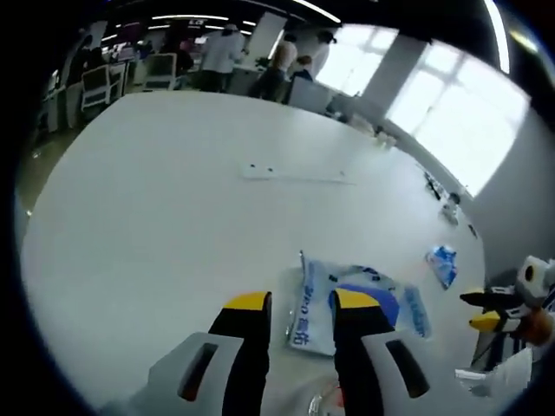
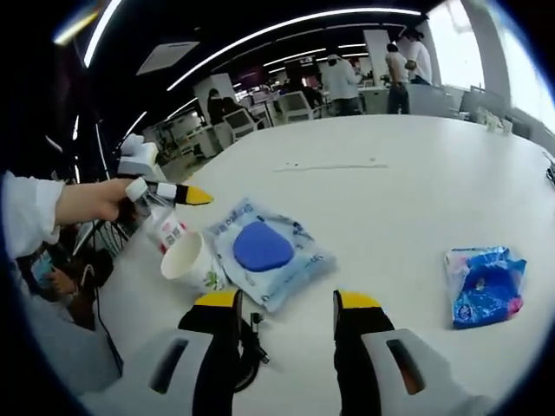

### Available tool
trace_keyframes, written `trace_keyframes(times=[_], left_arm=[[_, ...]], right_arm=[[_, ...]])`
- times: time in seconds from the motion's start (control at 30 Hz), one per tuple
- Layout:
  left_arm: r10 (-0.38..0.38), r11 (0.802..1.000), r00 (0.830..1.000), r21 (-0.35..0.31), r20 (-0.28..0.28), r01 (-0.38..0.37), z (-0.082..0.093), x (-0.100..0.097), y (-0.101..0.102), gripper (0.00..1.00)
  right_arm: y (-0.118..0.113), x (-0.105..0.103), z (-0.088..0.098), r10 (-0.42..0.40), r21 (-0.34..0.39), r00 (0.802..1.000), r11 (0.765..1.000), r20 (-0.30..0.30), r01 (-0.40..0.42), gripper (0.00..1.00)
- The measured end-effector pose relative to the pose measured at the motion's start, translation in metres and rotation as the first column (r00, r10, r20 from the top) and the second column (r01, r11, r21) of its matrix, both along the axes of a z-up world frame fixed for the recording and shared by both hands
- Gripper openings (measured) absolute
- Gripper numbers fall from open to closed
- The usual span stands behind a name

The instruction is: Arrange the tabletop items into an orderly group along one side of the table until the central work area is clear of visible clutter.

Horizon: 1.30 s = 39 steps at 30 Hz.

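Observation:
A large white-and-blue packet (image 1: pixel 316 308) (image 2: pixel 264 251) lies on the white table (image 1: pixel 173 199) (image 2: pixel 390 199), just past the tips of both grippers. My left gripper (image 1: pixel 302 301) is open over its near edge, and nothing sits between the jaws. My right gripper (image 2: pixel 286 300) (image 1: pixel 479 310) is open too, hovering short of the packet. A paper cup (image 2: pixel 186 260) stands left of the packet with a small clear bottle (image 2: pixel 163 227) behind it. The left gripper (image 2: pixel 186 194), held by a hand, hangs just above them. A smaller blue packet (image 2: pixel 484 284) (image 1: pixel 442 264) lies apart to the right.
A black cable (image 2: pixel 251 342) lies on the table near my right jaws. A thin flat strip (image 1: pixel 295 176) (image 2: pixel 329 166) rests mid-table, and small items (image 1: pixel 449 208) sit at the window-side edge. People and chairs stand beyond the far end.

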<state>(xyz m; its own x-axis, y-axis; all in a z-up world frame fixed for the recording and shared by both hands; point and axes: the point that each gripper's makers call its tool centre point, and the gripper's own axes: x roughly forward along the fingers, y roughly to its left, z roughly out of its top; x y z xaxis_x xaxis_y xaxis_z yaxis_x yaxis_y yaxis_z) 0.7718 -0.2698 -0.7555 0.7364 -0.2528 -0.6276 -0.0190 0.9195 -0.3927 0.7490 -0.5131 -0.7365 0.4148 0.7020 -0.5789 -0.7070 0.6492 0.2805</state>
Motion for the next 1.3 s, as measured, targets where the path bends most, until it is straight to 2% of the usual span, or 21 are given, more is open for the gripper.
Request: trace_keyframes(times=[0.13, 0.2, 0.3, 0.37, 0.57, 0.73, 0.87, 0.9, 1.07, 1.23, 1.3], left_arm=[[-0.017, 1.0, 1.0, 0.018, -0.012, 0.017, -0.01, 0.003, 0.004, 0.18], [-0.021, 1.0, 1.0, 0.017, -0.012, 0.021, -0.005, 0.0, -0.001, 0.17], [-0.026, 0.999, 1.0, 0.031, -0.014, 0.027, -0.015, 0.001, 0.003, 0.18], [-0.045, 0.998, 0.999, 0.044, -0.018, 0.046, -0.013, -0.002, -0.002, 0.18], [-0.07, 0.996, 0.996, 0.042, -0.057, 0.072, -0.026, -0.007, -0.004, 0.17], [-0.116, 0.989, 0.989, 0.084, -0.088, 0.123, -0.032, -0.017, -0.008, 0.17], [-0.118, 0.99, 0.987, 0.06, -0.105, 0.125, -0.041, -0.015, -0.004, 0.15], [-0.119, 0.99, 0.987, 0.063, -0.109, 0.127, -0.039, -0.019, -0.011, 0.13], [-0.122, 0.991, 0.987, 0.048, -0.107, 0.128, -0.042, -0.016, -0.014, 0.11], [-0.14, 0.989, 0.985, 0.03, -0.103, 0.143, -0.041, -0.014, -0.02, 0.04], [-0.146, 0.989, 0.984, 0.02, -0.099, 0.149, -0.043, -0.011, -0.016, 0.02]], right_arm=[[0.009, 0.001, -0.008, -0.019, 0.017, 0.999, 1.0, -0.046, 0.02, 0.38], [0.013, 0.001, -0.014, -0.024, 0.016, 0.998, 1.0, -0.062, 0.025, 0.37], [0.019, -0.004, -0.019, -0.003, 0.008, 0.997, 1.0, -0.075, 0.004, 0.37], [0.023, -0.006, -0.021, 0.0, 0.009, 0.997, 1.0, -0.083, 0.001, 0.37], [0.028, -0.009, -0.034, -0.018, 0.013, 0.991, 1.0, -0.131, 0.02, 0.37], [0.033, -0.007, -0.042, -0.007, 0.012, 0.987, 1.0, -0.163, 0.009, 0.34], [0.035, -0.004, -0.047, -0.043, 0.024, 0.98, 0.999, -0.196, 0.049, 0.33], [0.035, -0.004, -0.049, -0.04, 0.025, 0.979, 0.999, -0.201, 0.047, 0.32], [0.038, -0.006, -0.055, -0.041, 0.018, 0.975, 0.999, -0.22, 0.046, 0.29], [0.045, -0.004, -0.06, -0.028, 0.017, 0.975, 0.999, -0.219, 0.033, 0.2], [0.047, -0.003, -0.062, -0.022, 0.011, 0.975, 1.0, -0.222, 0.025, 0.12]])
